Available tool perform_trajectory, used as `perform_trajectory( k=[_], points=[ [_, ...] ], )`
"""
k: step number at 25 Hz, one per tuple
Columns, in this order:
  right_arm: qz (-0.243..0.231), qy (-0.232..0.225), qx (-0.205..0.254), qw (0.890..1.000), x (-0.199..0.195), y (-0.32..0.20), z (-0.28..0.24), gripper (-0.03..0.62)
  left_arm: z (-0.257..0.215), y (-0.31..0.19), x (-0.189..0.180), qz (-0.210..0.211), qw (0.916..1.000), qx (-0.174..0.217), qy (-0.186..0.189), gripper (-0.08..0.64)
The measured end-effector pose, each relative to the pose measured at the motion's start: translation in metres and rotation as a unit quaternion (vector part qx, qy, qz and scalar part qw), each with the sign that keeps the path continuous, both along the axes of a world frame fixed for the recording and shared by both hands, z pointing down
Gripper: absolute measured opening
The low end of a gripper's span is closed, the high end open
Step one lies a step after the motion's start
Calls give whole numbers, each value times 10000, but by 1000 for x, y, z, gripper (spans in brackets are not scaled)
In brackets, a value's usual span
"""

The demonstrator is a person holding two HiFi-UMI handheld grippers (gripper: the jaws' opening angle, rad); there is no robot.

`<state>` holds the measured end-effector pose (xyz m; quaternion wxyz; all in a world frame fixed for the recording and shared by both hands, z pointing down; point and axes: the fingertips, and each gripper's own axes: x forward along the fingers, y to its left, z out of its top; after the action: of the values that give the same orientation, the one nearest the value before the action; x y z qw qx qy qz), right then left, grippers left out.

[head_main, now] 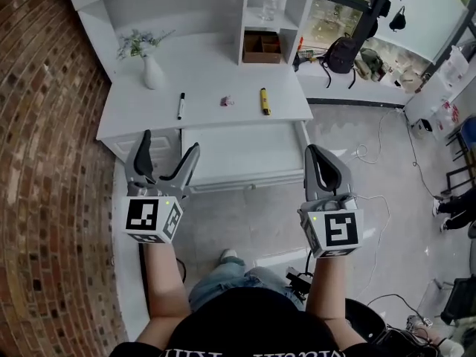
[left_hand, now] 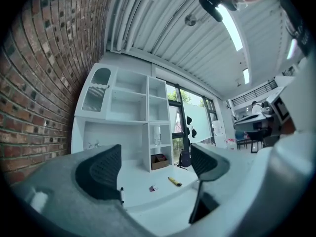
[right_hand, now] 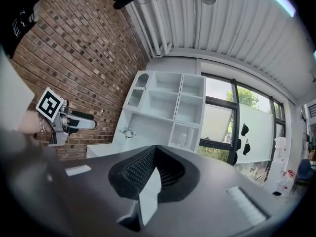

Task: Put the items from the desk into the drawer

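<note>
On the white desk (head_main: 208, 76) lie a black marker (head_main: 180, 105), a small pink item (head_main: 227, 101) and a yellow item (head_main: 264, 100). Below the desk's front edge the drawer (head_main: 239, 156) stands pulled out, with nothing showing inside. My left gripper (head_main: 170, 144) hovers open and empty before the drawer's left end. Its own view shows the marker (left_hand: 121, 194), pink item (left_hand: 153, 187) and yellow item (left_hand: 174, 181) ahead between its open jaws (left_hand: 153, 171). My right gripper (head_main: 318, 155) is shut on nothing, at the drawer's right end. In its own view the pads (right_hand: 148, 174) meet.
A white vase with flowers (head_main: 152, 71) stands at the desk's back left. A brown box (head_main: 262, 47) sits in the shelf unit (head_main: 271, 10) behind. A brick wall (head_main: 44, 125) runs along the left. Cables (head_main: 379, 151) and bags lie on the floor to the right.
</note>
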<state>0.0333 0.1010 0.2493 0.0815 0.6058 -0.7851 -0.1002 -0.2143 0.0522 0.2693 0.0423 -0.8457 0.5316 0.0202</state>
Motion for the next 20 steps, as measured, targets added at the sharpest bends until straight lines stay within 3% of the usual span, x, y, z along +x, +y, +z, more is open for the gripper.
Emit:
perform_trajectory(
  k=[7,20],
  points=[
    [261,-132,-167,9994,14,-15,13,6,12,-19,15,315,9995,-90,43,445],
    [265,-171,-167,9994,49,-61,19,6,20,-69,46,266,9995,-145,-67,445]
  ],
)
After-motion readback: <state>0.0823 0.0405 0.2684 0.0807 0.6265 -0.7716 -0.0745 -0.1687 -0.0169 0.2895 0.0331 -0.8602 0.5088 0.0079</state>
